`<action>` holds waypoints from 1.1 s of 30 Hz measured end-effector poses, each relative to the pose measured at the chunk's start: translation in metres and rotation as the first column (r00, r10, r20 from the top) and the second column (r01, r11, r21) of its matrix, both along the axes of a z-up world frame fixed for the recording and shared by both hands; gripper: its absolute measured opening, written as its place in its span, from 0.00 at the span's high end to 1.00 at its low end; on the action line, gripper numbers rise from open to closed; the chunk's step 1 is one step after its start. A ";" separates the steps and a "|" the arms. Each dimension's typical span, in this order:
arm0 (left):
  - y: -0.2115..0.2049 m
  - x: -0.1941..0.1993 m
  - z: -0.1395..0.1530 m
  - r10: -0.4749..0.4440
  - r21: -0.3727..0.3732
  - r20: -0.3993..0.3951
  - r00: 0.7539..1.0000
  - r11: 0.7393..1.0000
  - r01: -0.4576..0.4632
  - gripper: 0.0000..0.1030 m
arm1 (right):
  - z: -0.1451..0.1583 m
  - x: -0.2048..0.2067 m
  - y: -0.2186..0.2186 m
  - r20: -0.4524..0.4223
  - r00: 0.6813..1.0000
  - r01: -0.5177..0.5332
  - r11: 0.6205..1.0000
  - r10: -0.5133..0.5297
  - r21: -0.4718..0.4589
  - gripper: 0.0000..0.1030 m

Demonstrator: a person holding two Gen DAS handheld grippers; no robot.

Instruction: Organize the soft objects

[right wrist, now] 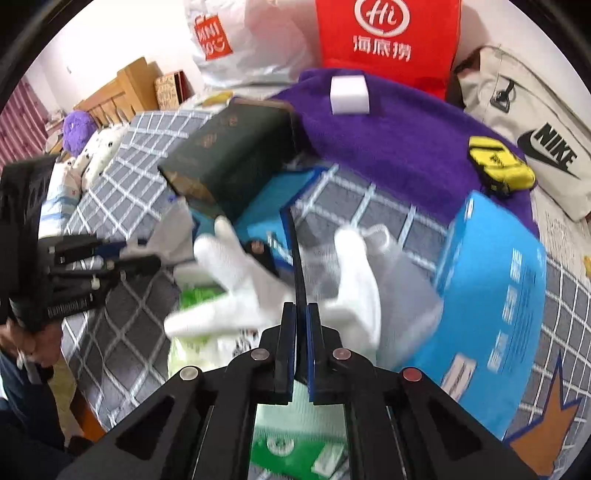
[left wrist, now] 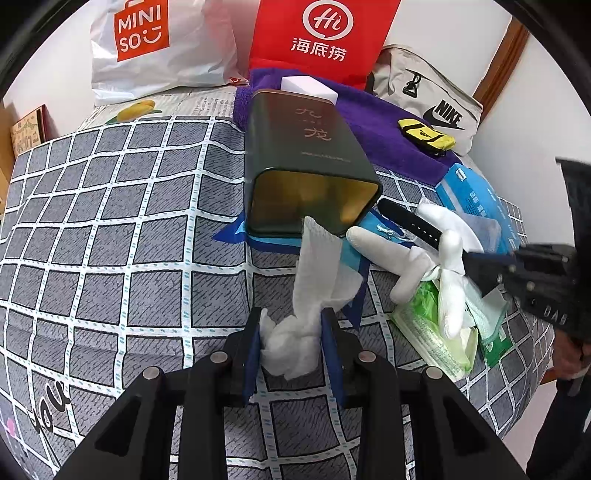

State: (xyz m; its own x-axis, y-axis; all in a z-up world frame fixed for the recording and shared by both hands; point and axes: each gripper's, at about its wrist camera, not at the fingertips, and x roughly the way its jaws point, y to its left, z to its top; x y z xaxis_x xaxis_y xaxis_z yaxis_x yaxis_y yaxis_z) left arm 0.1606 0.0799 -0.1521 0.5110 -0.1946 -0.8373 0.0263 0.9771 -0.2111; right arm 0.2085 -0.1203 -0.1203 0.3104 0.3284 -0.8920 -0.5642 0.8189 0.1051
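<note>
My left gripper [left wrist: 291,325] is shut on a crumpled white tissue cloth [left wrist: 314,266] that trails up toward the open mouth of a dark green tin [left wrist: 306,158] lying on its side on the checked bedspread. My right gripper [right wrist: 301,310] is shut on a white glove [right wrist: 240,291], and a black strap [right wrist: 297,254] runs up between its jaws; the view is blurred. From the left wrist view the right gripper [left wrist: 469,266] holds the white glove [left wrist: 406,258] just right of the tin. The left gripper [right wrist: 122,254] shows at the left of the right wrist view.
A purple towel [left wrist: 373,122] with a white block [left wrist: 310,86] and a yellow pouch [left wrist: 424,134] lies behind the tin. Blue packs [right wrist: 491,295], a green wipes pack [left wrist: 432,332], a Nike bag [left wrist: 436,99], and red and white shopping bags [left wrist: 317,33] crowd the right and back.
</note>
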 end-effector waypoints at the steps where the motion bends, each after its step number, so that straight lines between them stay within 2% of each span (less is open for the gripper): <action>1: 0.000 0.000 0.000 0.001 -0.002 0.001 1.000 1.000 -0.001 0.71 | -0.003 -0.001 0.000 0.002 1.000 0.002 1.000 -0.002 -0.012 0.94; 13: 0.002 -0.001 0.002 0.003 -0.010 -0.003 1.000 1.000 -0.003 0.71 | -0.015 0.018 0.020 0.036 0.999 0.003 0.999 -0.002 -0.042 0.94; 21: 0.005 -0.003 0.012 0.014 -0.031 0.020 1.000 0.999 -0.013 0.75 | 0.015 0.000 -0.012 0.071 0.996 0.043 0.998 -0.047 0.047 0.97; 33: 0.000 -0.016 0.055 0.021 -0.035 0.084 0.996 0.999 -0.018 0.76 | 0.049 -0.023 -0.043 0.107 0.985 0.121 0.986 -0.133 0.112 0.97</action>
State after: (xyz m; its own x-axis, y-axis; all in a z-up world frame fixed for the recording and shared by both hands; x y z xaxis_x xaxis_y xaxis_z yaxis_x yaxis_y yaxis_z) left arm 0.1445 0.0799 -0.0974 0.5831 -0.2118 -0.7843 0.0261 0.9698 -0.2425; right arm 0.1852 -0.1633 -0.0717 0.4529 0.3696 -0.8114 -0.4693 0.8726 0.1355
